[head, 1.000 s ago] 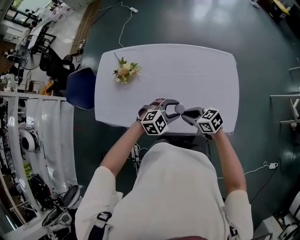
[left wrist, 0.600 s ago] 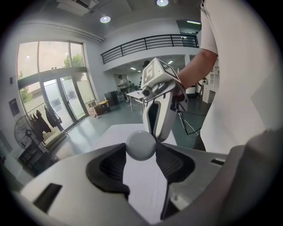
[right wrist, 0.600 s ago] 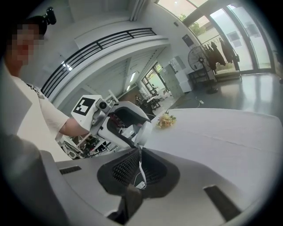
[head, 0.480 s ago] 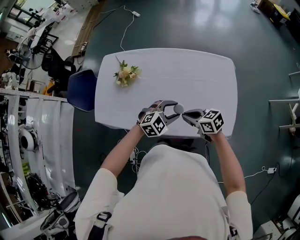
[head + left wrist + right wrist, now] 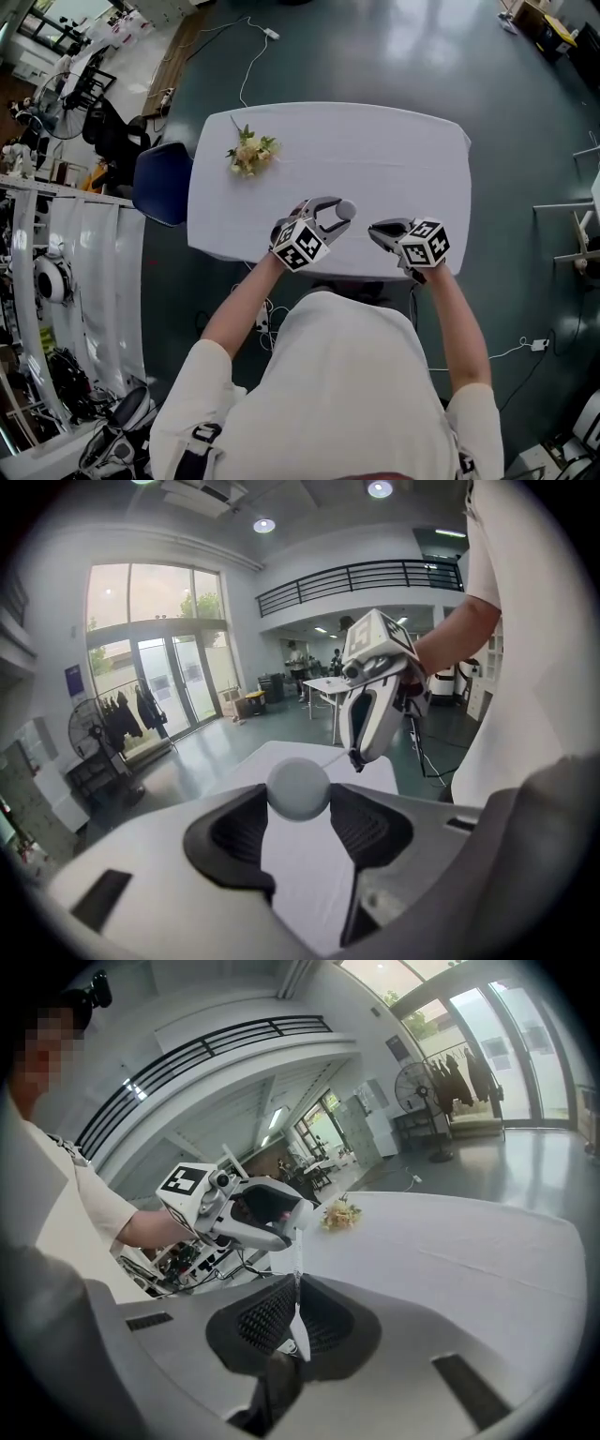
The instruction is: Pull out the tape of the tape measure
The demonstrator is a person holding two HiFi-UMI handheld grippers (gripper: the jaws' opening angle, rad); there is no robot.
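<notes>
Now | tape measure (image 5: 298, 787): in left claw (image 5: 339, 212) | tape (image 5: 298, 1269): in right claw (image 5: 298, 1316)

We are in a large, open lab or workshop hall. A glossy dark green floor (image 5: 375, 56) spreads around one white-clothed rectangular table (image 5: 394, 141), loose white cables (image 5: 246, 56) trail across that floor, and cluttered racks of equipment (image 5: 56, 281) line one side. The gripper views add a black-railed mezzanine balcony (image 5: 356, 574), tall glass entrance doors (image 5: 169, 682) and a black standing fan (image 5: 86, 738).
</notes>
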